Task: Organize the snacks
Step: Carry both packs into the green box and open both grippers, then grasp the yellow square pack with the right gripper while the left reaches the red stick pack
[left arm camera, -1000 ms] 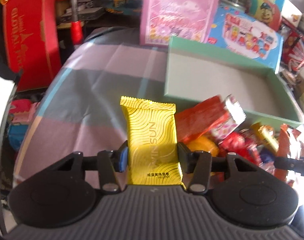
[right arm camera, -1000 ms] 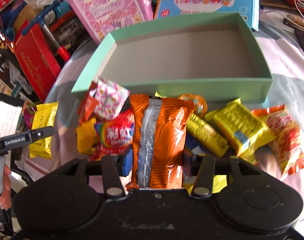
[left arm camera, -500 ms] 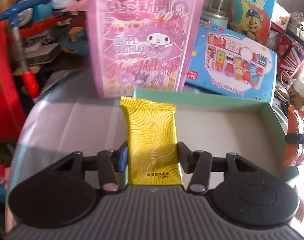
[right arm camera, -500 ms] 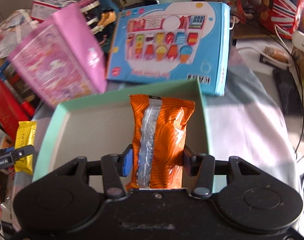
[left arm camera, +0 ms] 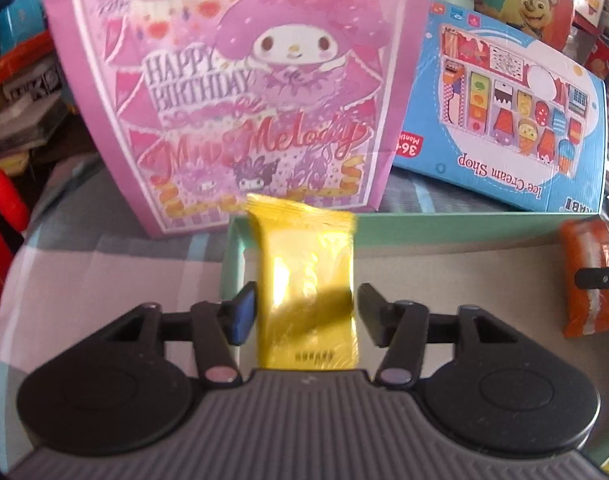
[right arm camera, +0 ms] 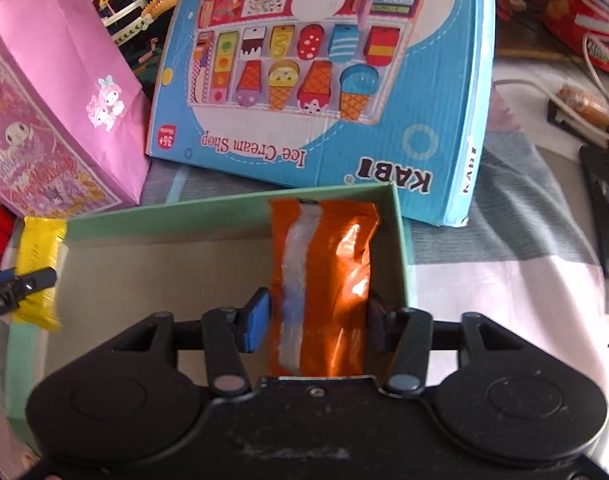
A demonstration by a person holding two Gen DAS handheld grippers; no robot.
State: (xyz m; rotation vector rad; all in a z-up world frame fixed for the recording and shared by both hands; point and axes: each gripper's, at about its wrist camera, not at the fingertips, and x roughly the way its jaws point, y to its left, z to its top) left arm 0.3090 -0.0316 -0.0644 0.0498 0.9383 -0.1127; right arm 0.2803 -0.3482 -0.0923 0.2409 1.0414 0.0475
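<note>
Lengthwise, yellow packet (left arm camera: 306,280) along tongs (left arm camera: 304,312)

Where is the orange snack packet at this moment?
In the right wrist view the orange snack packet is between the opening jaws of the right gripper, over the right end of the green box, just in front of the blue toy box.

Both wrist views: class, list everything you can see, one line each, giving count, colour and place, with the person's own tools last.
Yellow snack packet: one, yellow, between the left gripper's jaws, over the tray's left end.
Orange snack packet: one, orange with silver seam, between the right gripper's jaws, over the tray's right end.
Tray: one, mint green, on the tablecloth.
Gift bag: one, pink, behind the tray.
Toy box: one, blue, behind the tray.
Tablecloth: one, pink and grey.
Left gripper: one, black, jaws opening.
Right gripper: one, black, jaws opening.
</note>
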